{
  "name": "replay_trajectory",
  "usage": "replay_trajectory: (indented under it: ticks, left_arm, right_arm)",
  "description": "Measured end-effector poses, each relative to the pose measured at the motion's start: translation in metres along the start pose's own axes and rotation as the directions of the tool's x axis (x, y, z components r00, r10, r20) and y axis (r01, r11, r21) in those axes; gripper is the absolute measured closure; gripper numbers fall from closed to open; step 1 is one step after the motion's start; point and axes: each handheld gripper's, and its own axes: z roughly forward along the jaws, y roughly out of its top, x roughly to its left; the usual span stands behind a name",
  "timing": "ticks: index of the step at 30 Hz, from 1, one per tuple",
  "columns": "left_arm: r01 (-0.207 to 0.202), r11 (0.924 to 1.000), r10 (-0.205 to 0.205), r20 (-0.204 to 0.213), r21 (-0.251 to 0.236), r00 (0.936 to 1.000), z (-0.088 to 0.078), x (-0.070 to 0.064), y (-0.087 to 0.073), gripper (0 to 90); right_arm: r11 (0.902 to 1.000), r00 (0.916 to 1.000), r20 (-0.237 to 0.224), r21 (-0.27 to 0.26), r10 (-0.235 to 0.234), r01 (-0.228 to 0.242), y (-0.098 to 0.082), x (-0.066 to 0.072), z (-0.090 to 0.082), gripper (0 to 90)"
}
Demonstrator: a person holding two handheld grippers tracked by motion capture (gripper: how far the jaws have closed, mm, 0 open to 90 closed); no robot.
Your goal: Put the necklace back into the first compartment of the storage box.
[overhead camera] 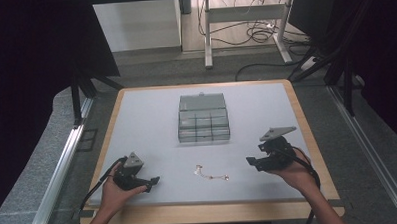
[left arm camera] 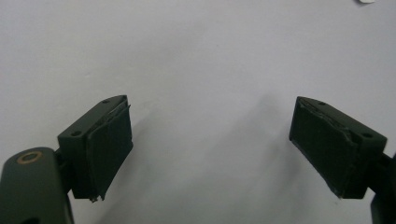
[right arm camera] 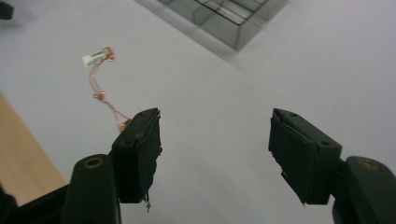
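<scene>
- Copper-coloured chain [overhead camera: 211,173] lies loose on the desk's pale mat [overhead camera: 151,118], near the front edge and about midway between the two grippers, touching neither.
- In the right gripper view the chain [right arm camera: 103,88] runs in a bent line from a small white tag [right arm camera: 93,57] at its far end toward the jaw on that view's left; its near end disappears behind that jaw.
- That tag carries dark marks, too small to read.
- Right gripper [overhead camera: 252,161] is held above the desk near the right edge, in a hand [overhead camera: 293,171] that comes in from the front right corner; its jaws point toward the chain.
- Its jaws [right arm camera: 215,154] stand fairly wide apart, with bare mat between the pads and nothing gripped.
- Left gripper [overhead camera: 154,181] sits low by the front left part of the desk, its hand [overhead camera: 114,192] resting at the front edge, jaws aimed right toward the chain.
- Left jaws [left arm camera: 210,149] are spread wide over bare mat and hold nothing.
- Clear compartment box [overhead camera: 203,118] stands toward the back of the desk, near the middle, well apart from both grippers.
- Box dividers split it into several cells; whether anything lies in them cannot be told.
</scene>
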Motion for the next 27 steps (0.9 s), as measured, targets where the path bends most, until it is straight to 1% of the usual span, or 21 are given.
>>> replay_trajectory:
  ticks: [4,8,11,14,18,21,26,27]
  left_arm:
    - [-0.012,0.9999,0.013,-0.005,0.01,0.9999,0.001,-0.001,0.0,13.5]
    - [-0.011,0.9999,0.011,-0.004,0.001,0.9999,-0.001,-0.001,0.0,13.5]
    - [-0.019,0.9998,0.019,-0.006,0.003,0.9998,0.0,-0.001,0.0,13.6]
    - [-0.021,0.9997,0.021,-0.007,0.011,0.9998,0.0,-0.002,0.0,13.6]
    - [-0.023,0.9996,0.023,-0.007,0.014,0.9997,0.001,-0.002,0.0,13.6]
    - [-0.024,0.9996,0.025,-0.009,0.015,0.9997,0.002,-0.002,0.0,13.6]
    - [-0.03,0.9993,0.03,-0.01,0.022,0.9995,0.003,-0.002,0.0,13.6]
    - [-0.03,0.9993,0.03,-0.01,0.022,0.9995,0.003,-0.002,0.0,13.5]
  right_arm:
    - [0.9972,0.9984,-0.01,0.049,-0.056,0.056,0.014,0.013,0.008,34.2]
    - [0.9921,0.9961,-0.019,0.089,-0.086,0.088,0.022,0.023,0.017,36.2]
    - [0.9861,0.9936,-0.032,0.123,-0.108,0.112,0.026,0.03,0.027,38.0]
    - [0.9792,0.9912,-0.044,0.156,-0.125,0.13,0.028,0.034,0.037,39.7]
    - [0.9736,0.9897,-0.067,0.182,-0.127,0.137,0.028,0.037,0.047,42.5]
    - [0.9676,0.9884,-0.084,0.209,-0.127,0.142,0.027,0.04,0.054,44.2]
    - [0.9535,0.9825,-0.114,0.248,-0.147,0.172,0.025,0.049,0.064,47.9]
    - [0.9484,0.9799,-0.124,0.258,-0.156,0.184,0.024,0.051,0.067,48.7]
